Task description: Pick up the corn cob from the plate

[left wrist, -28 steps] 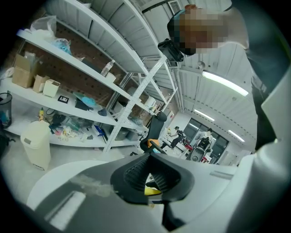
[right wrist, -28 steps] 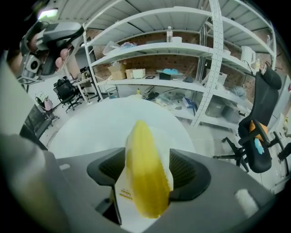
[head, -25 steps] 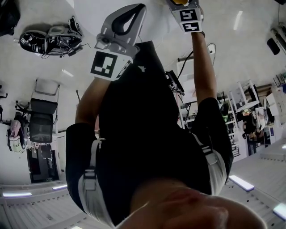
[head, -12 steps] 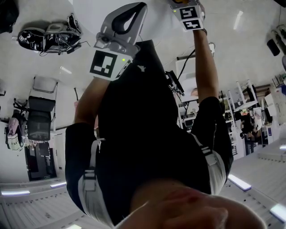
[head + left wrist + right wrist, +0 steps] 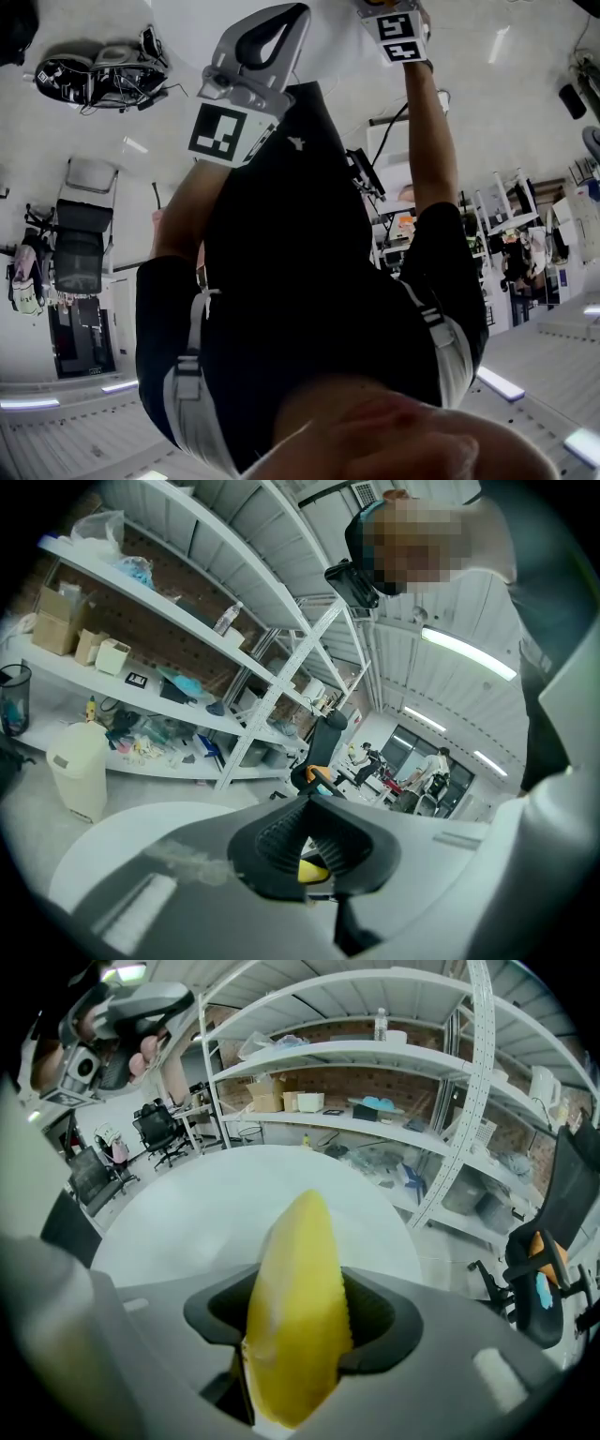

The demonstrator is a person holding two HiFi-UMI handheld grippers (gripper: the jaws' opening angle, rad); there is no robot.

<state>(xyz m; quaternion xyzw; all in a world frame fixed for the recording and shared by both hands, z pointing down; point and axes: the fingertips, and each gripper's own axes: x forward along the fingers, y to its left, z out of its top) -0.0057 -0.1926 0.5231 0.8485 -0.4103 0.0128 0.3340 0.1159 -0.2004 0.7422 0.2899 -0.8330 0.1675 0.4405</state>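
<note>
A yellow corn cob [image 5: 300, 1241] stands on end between the jaws of my right gripper [image 5: 298, 1321]. The jaws are closing and their dark pads touch its sides. Behind it lies a round white surface [image 5: 187, 1213]; I cannot make out a plate. In the head view only the right gripper's marker cube [image 5: 399, 37] shows at the top edge. My left gripper [image 5: 309, 808] is held up in the air with its pads meeting at the tips and nothing gripped. In the head view the left gripper [image 5: 281, 23] is at upper left.
White shelving with boxes and clutter [image 5: 375, 1054] runs behind the round surface, with an office chair [image 5: 553, 1269] at the right. The left gripper view shows more shelves [image 5: 141, 621] and a white bin [image 5: 80, 771]. The person's dark torso [image 5: 300, 281] fills the head view.
The right gripper's marker cube has shifted very slightly at the top of the head view. The left gripper has stayed where it was.
</note>
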